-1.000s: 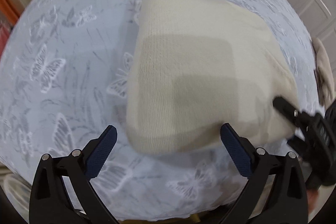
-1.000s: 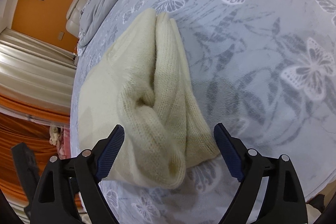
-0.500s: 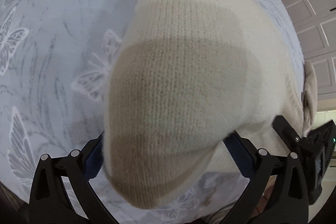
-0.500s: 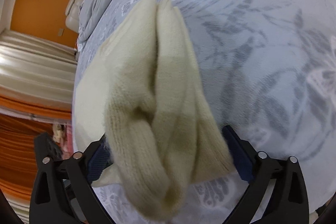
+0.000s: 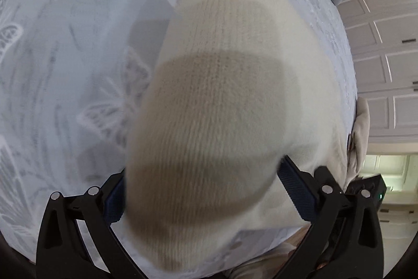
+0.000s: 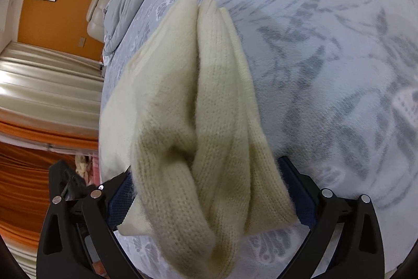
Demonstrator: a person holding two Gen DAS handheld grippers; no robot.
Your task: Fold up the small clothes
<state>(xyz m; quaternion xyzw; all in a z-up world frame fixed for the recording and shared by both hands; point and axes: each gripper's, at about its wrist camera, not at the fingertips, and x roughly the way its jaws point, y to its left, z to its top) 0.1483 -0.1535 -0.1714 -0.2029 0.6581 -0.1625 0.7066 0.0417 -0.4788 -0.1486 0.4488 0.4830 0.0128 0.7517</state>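
Both of your grippers have closed in on the cream knit garment (image 5: 222, 101), which lies on the butterfly-print bedspread (image 5: 78, 56). A second ago it sat beyond the fingers; now a corner fills each span. Your left gripper (image 5: 201, 192) has dropped low over the near edge, jaws spread wide, cloth between them but no squeeze visible. Your right gripper (image 6: 206, 190) stands as wide as it goes, and the bunched folds at the garment's right end (image 6: 198, 148) lie between the pads, not clamped. You look placed to pinch both corners and carry the near edge over to the far side.
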